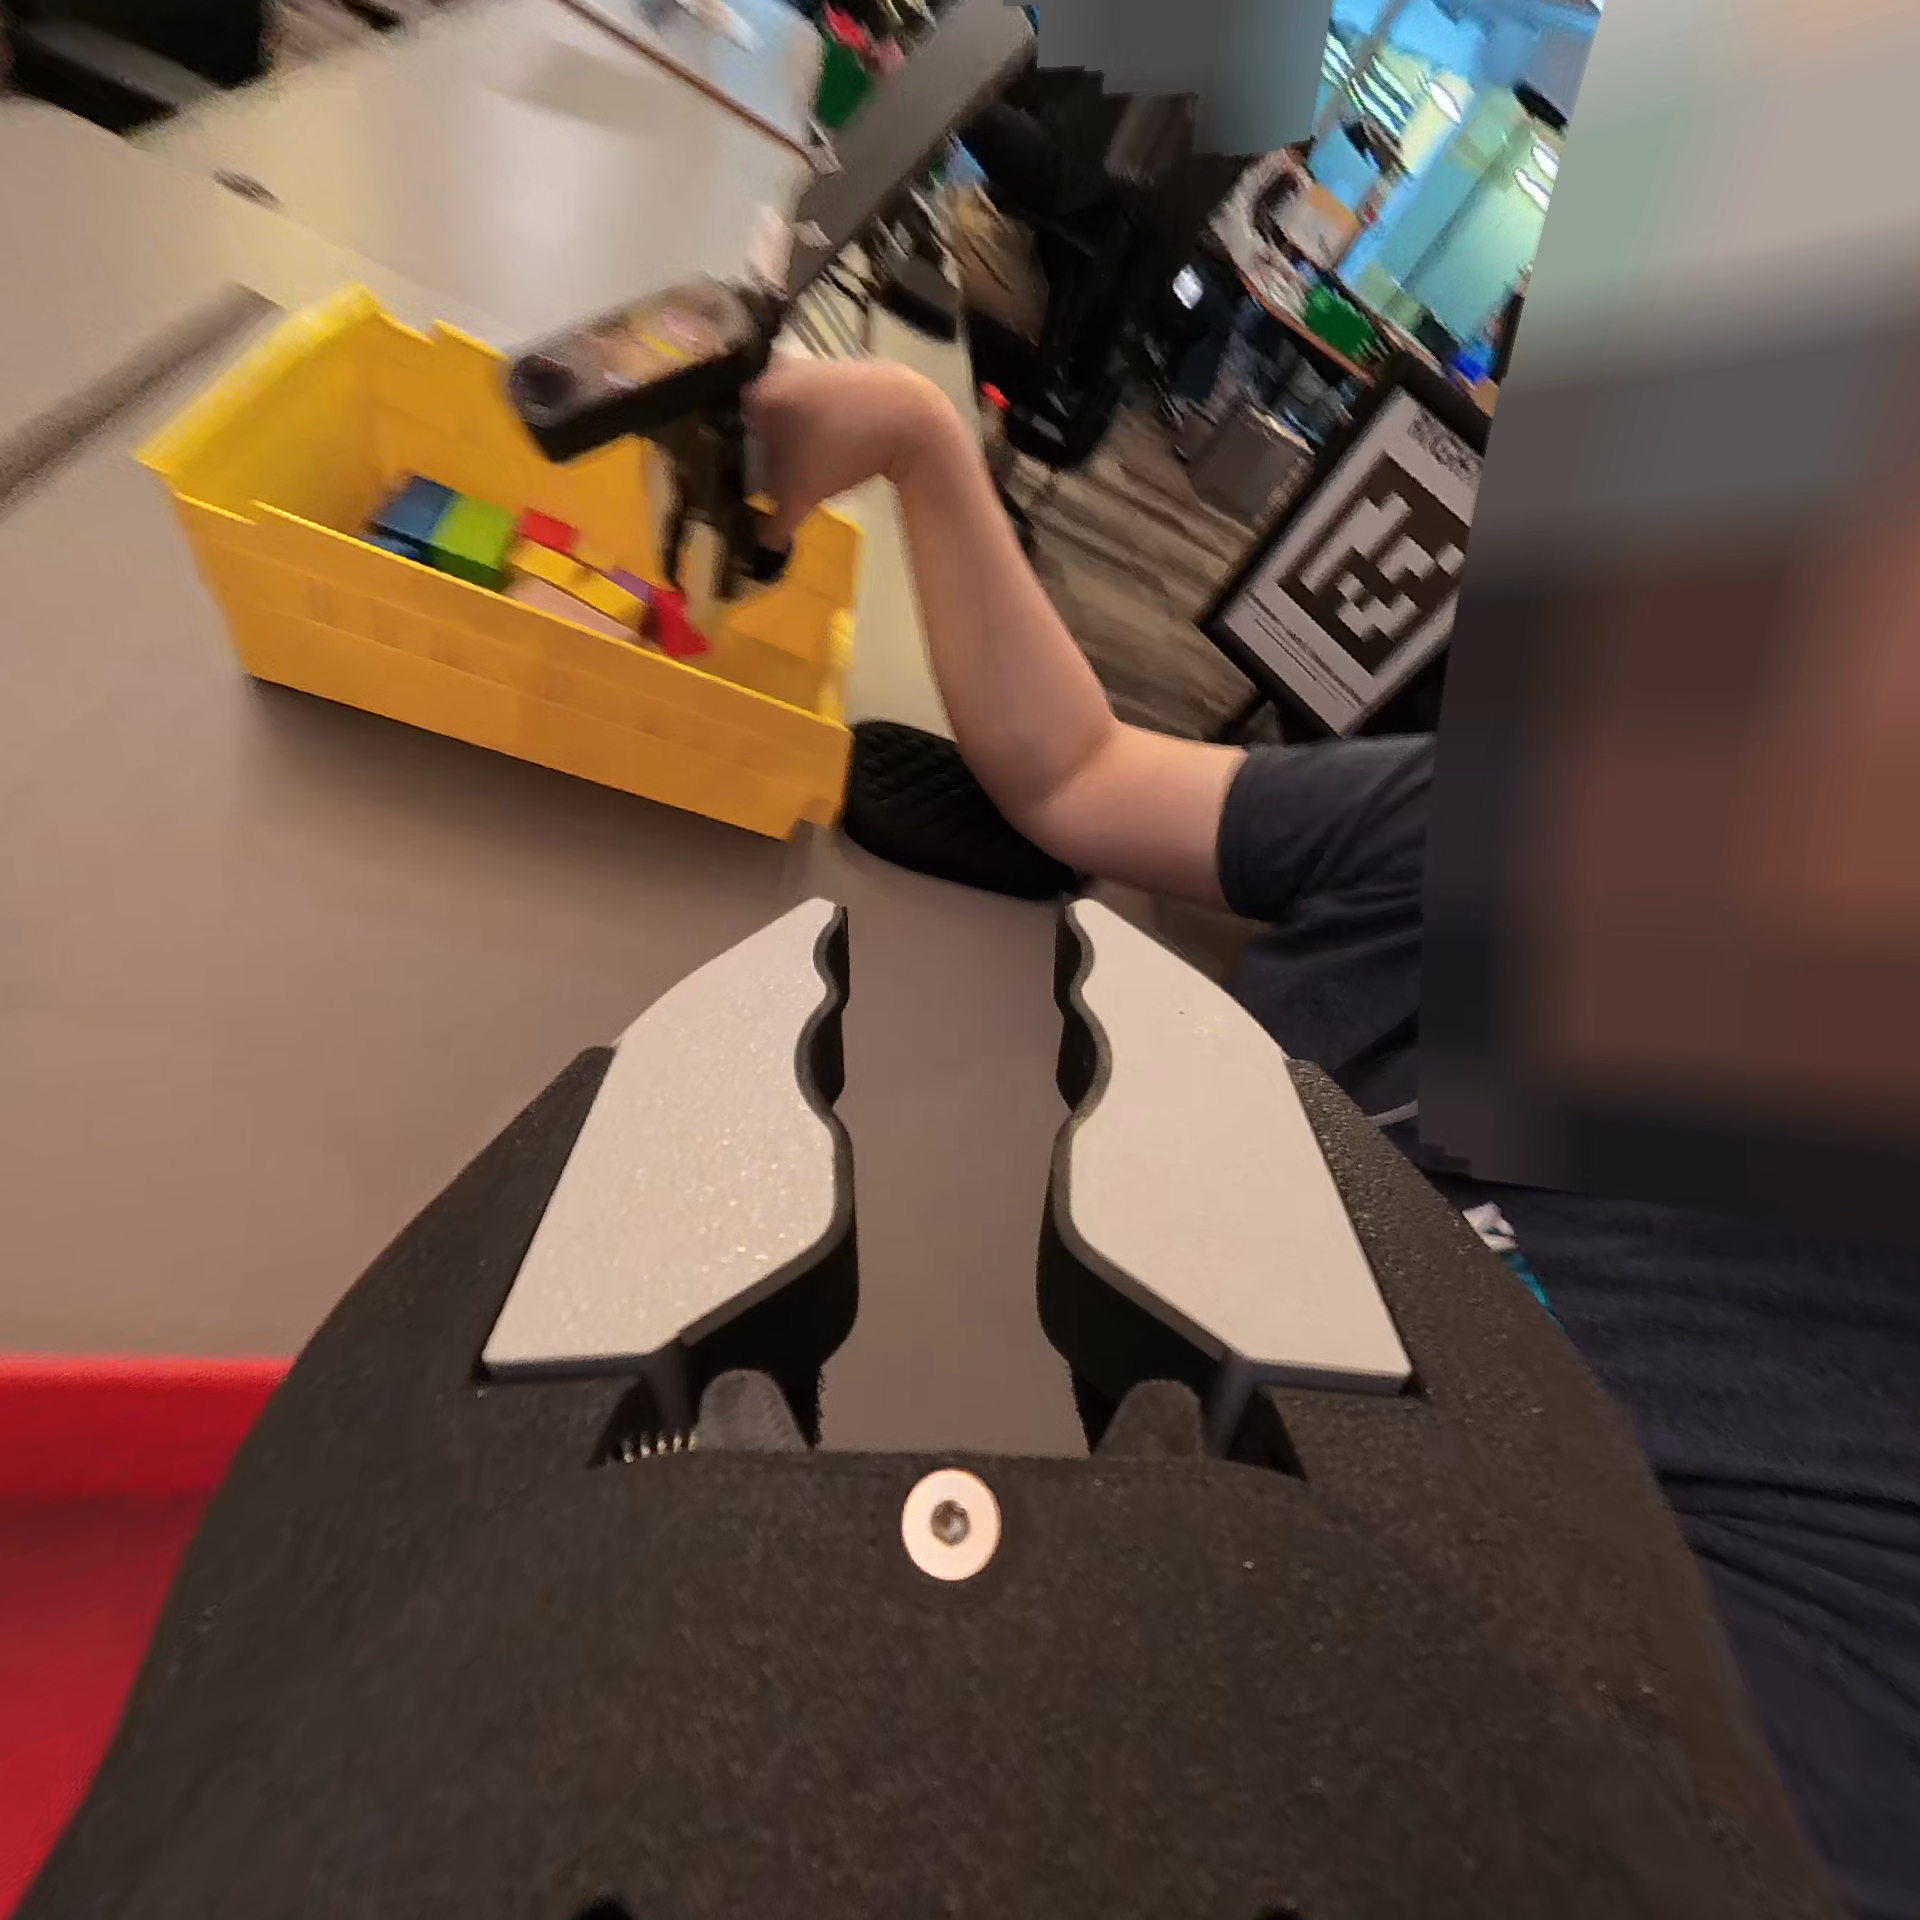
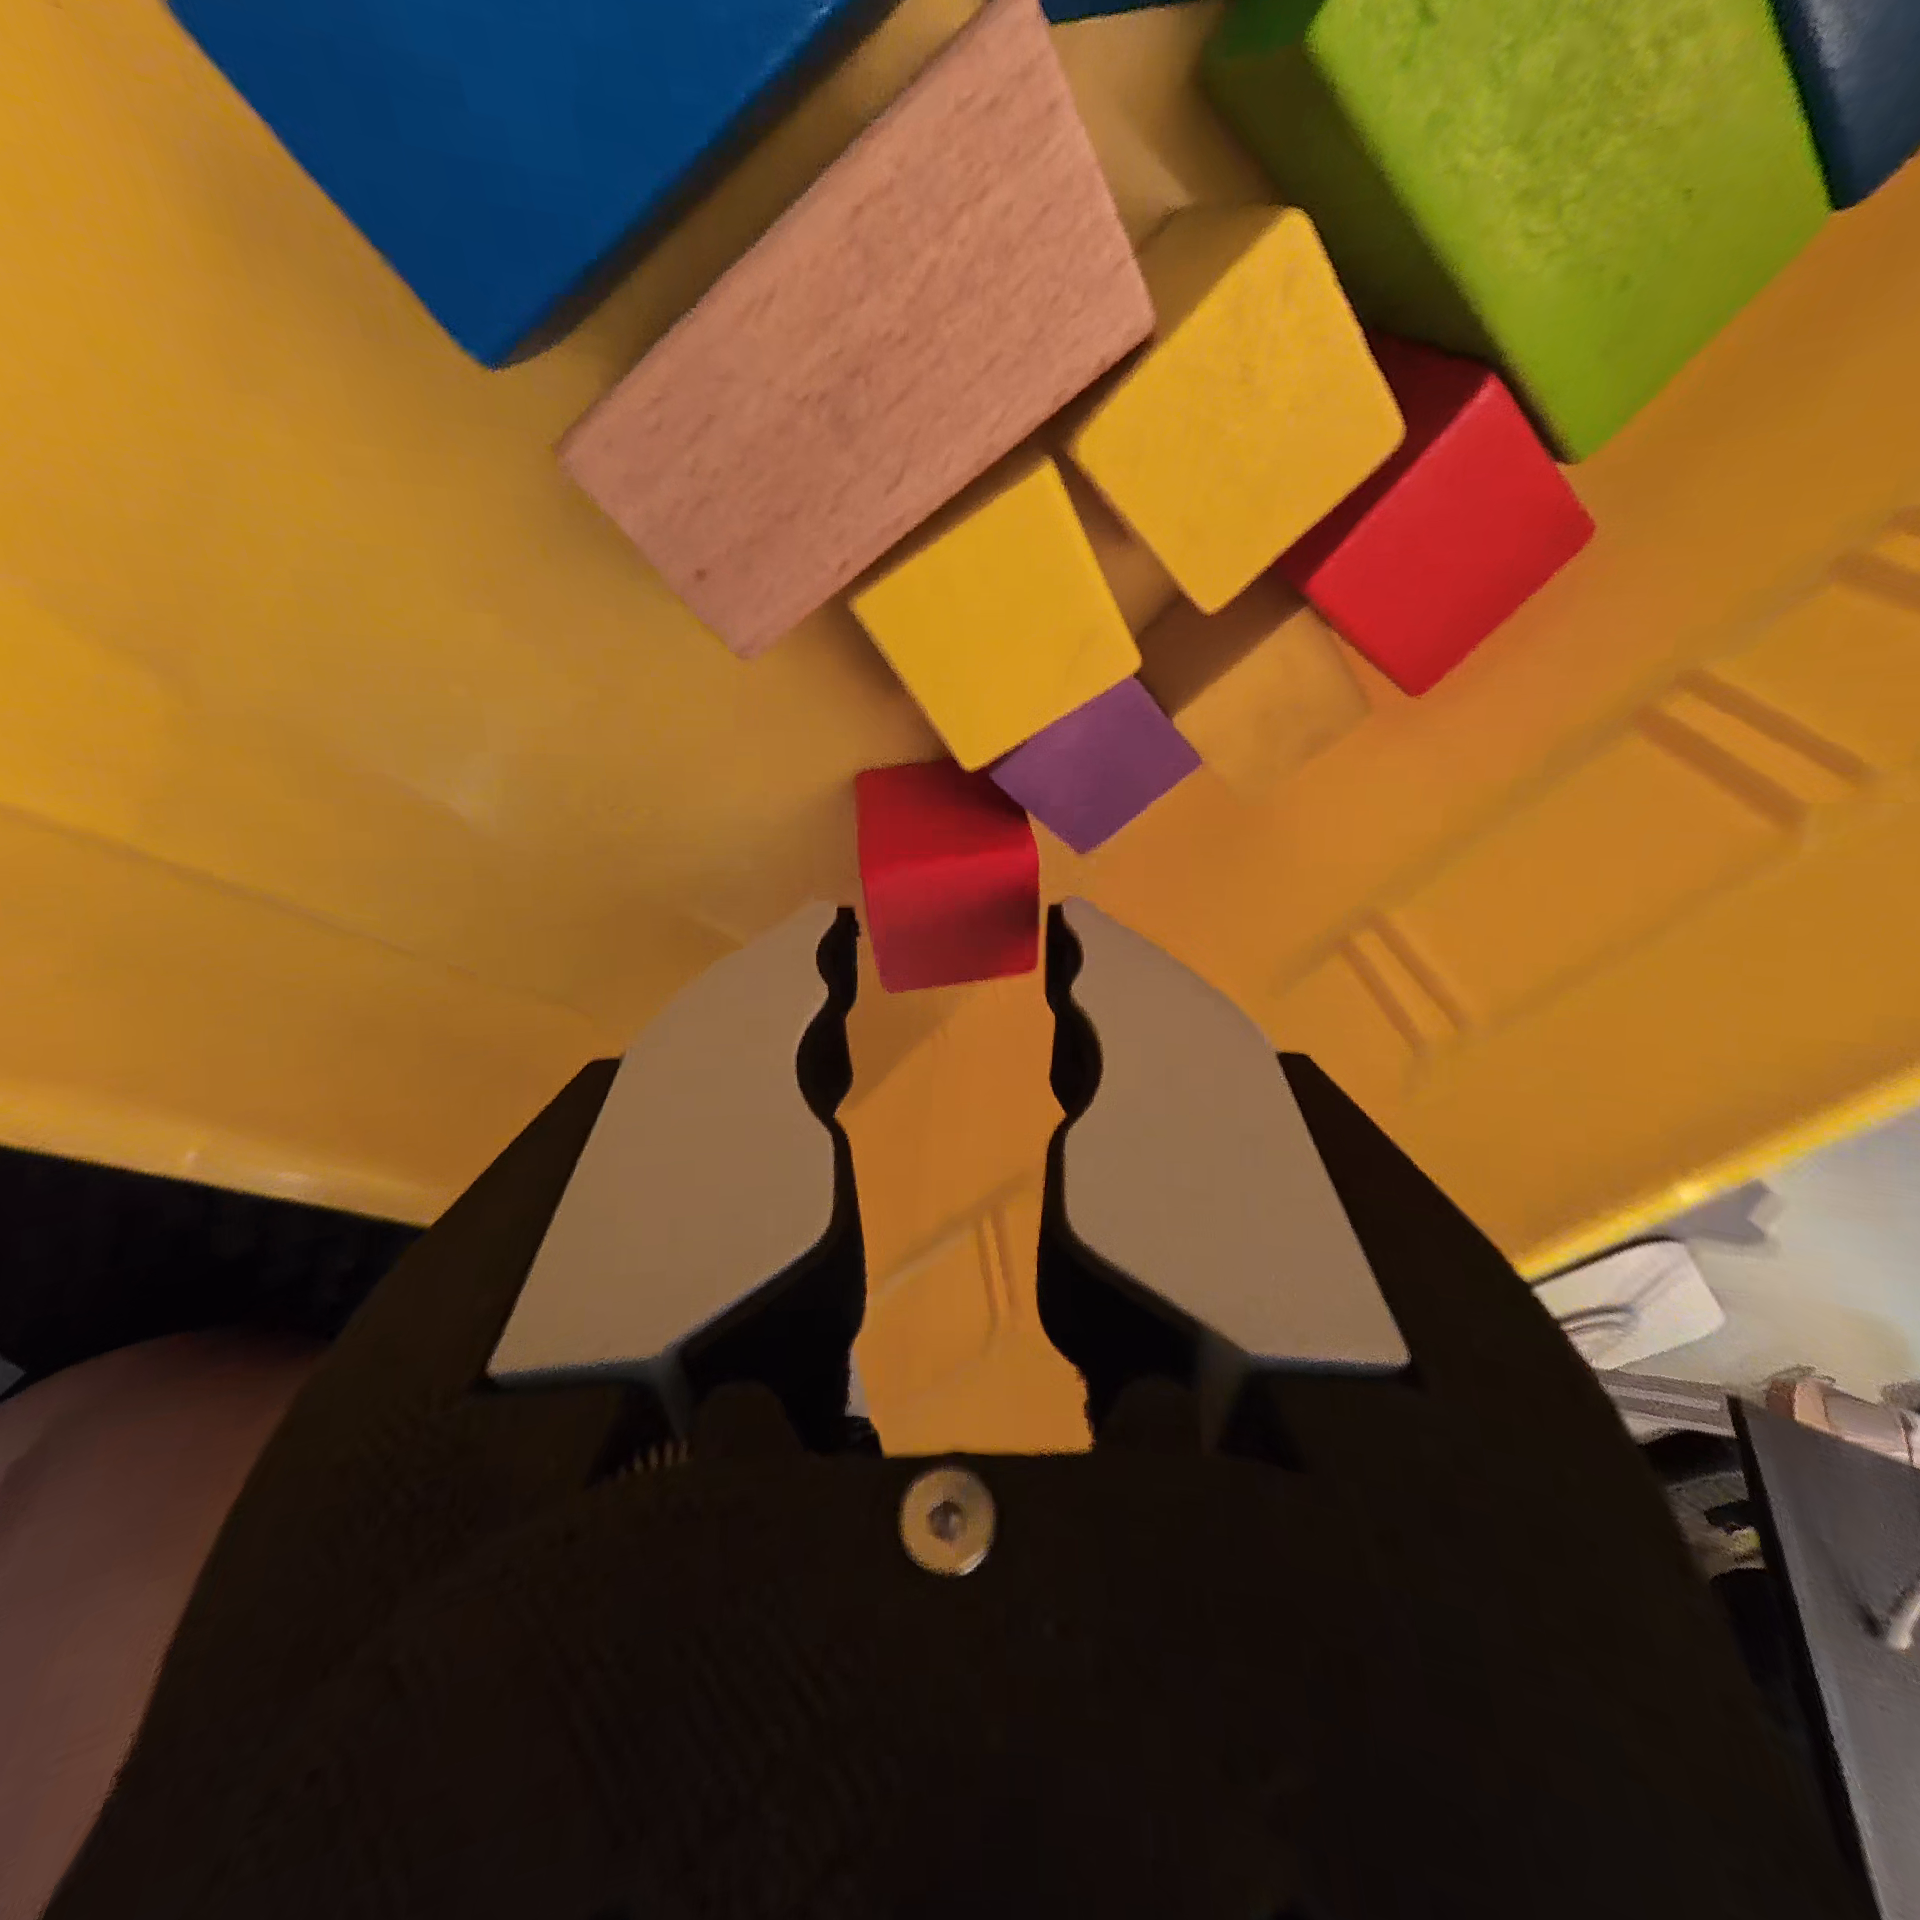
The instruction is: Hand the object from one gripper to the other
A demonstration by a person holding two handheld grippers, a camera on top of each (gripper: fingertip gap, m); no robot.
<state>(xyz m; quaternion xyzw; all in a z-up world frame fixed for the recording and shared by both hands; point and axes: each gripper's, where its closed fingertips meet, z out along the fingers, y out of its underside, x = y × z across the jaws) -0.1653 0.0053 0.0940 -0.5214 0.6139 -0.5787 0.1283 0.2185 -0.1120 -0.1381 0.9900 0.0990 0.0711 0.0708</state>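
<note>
Clearly at the pick-up step, no handover yet. Right gripper down inside the yellow plastic bin, jaws narrowly parted with the tips flanking the near end of a small red wooden block. Hard to say whether the pads are pressing on it or just beside it, so no firm grip to report. Block at the bin floor, touching a small purple wooden block and just beside a yellow wooden cube.

Left gripper over the grey table, jaws parted and empty, well apart from the bin.

Next, by judgement: close squarely on the red block, lift clear of its neighbours, carry toward the waiting claw.

Left view blurred around the right gripper; contact with the red block unreadable there. Block's underside hidden in both views.
</note>
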